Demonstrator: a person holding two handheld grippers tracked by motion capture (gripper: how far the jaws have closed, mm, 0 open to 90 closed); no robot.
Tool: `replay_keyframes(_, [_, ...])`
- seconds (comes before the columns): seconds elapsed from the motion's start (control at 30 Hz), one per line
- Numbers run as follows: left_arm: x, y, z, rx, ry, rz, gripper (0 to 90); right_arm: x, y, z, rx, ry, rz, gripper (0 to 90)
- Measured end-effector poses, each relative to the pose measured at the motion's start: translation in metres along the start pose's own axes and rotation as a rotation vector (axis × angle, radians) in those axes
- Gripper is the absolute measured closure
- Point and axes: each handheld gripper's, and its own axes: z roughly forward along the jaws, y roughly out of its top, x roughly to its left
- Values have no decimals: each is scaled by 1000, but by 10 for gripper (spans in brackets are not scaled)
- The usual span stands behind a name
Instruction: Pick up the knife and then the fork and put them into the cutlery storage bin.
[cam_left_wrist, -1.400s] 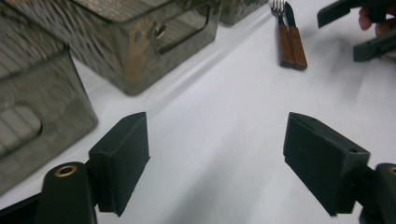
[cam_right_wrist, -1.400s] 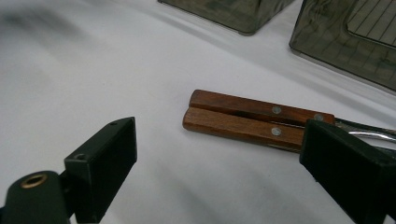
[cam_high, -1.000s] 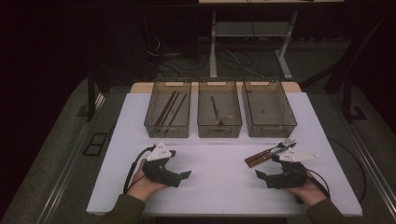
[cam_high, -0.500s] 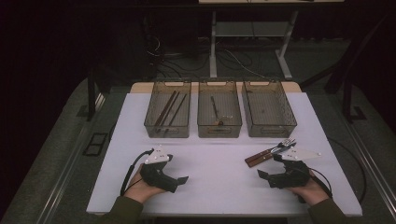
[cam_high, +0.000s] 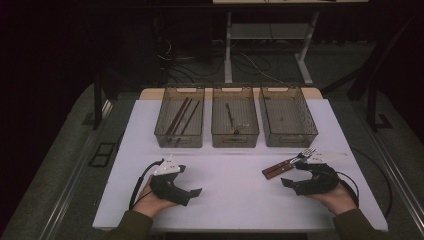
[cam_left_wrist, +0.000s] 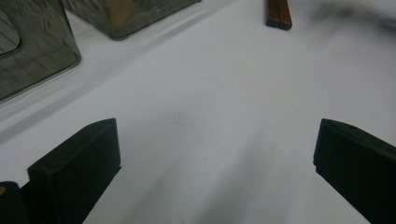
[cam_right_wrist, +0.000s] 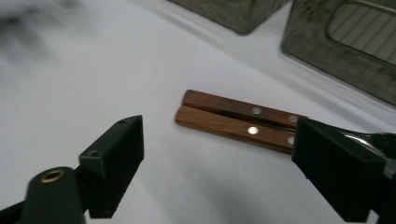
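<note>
A white table (cam_high: 240, 200) filled the middle of the high view, and three smoky see-through bins stood in a row along its twelve o'clock edge. The left bin (cam_high: 180, 123) at eleven o'clock held a few long dark sticks, the middle bin (cam_high: 234, 122) at twelve o'clock held one slim utensil, and what lay in the right bin (cam_high: 287, 120) at one o'clock could not be made out. At seven o'clock the left gripper (cam_high: 196, 191) rested in the person's left hand (cam_high: 146, 202), with its jaws wide apart over bare table and nothing between them; its own view showed the two black jaws at the lower corners and white surface in the gap. At four o'clock the right gripper (cam_high: 286, 182) sat in the right hand (cam_high: 336, 196), its jaws apart though they had just been closing a little, and no pad pressed on anything. The two wooden-handled utensils (cam_high: 287, 164) lay side by side, touching, on the table at about three o'clock, just beyond that gripper's tips, with the handles pointing toward eight o'clock and the metal ends toward two o'clock. In the right gripper view the riveted handles (cam_right_wrist: 233, 120) lay between the jaw lines but farther out, with the right-hand jaw covering part of them.
</note>
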Motion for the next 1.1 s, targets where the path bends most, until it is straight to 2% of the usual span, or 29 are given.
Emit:
replay_keyframes(0.2, [0, 0, 1, 18, 2, -7, 0, -20, 8, -4, -22, -59, 42, 310])
replay_keyframes(0.23, [0, 0, 1, 18, 5, -8, 0, -24, 9, -5, -26, -59, 52, 361])
replay_keyframes(0.33, [-1, 0, 0, 11, 10, 7, 2, -35, 14, -4, -34, -60, 74, 439])
replay_keyframes(0.43, [-1, 0, -1, 11, 11, 6, 4, -43, 19, 0, -22, -88, 80, 530])
replay_keyframes(0.67, [-2, 1, -2, 15, 21, 15, 18, -52, 29, 13, 22, -144, 56, 712])
replay_keyframes(0.8, [-3, 1, -1, 13, 23, 13, 19, -54, 33, 23, 44, -146, 46, 811])
replay_keyframes(0.9, [-3, 1, -1, 16, 21, 13, 20, -56, 35, 31, 81, -147, 37, 870])
replay_keyframes(1.1, [-3, 1, -1, 20, 13, 19, 22, -59, 37, 46, 133, -157, 20, 895])
